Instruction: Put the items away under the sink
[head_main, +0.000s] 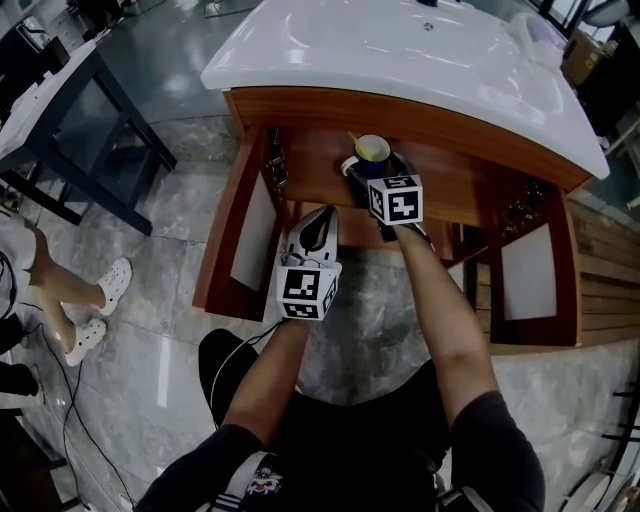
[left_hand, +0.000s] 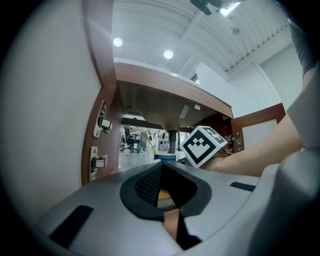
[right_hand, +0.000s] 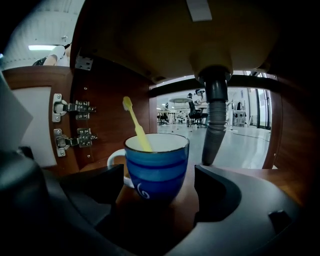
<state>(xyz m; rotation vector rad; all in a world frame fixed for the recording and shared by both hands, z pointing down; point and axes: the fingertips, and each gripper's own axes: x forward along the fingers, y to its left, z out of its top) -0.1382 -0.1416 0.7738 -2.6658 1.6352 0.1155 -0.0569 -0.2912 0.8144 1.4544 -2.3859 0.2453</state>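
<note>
Jaws of the right gripper (right_hand: 159, 176) stood spread wide, with the blue striped mug (right_hand: 156, 165) upright between them on the wooden cabinet shelf (right_hand: 245, 174) under the white sink (head_main: 400, 50). A gap showed between the mug's body and each jaw, so neither pad pressed on it. Its white handle (right_hand: 115, 161) lay close by the jaw at that view's left. A yellow toothbrush (right_hand: 135, 125) leaned in the mug, its head tilted up and toward that same jaw. Beyond the other jaw hung the grey drain pipe (right_hand: 214, 125). The left gripper (left_hand: 162, 164) had its jaws pressed together at the tips with nothing pinched, and the mug's rim showed just ahead of them.
</note>
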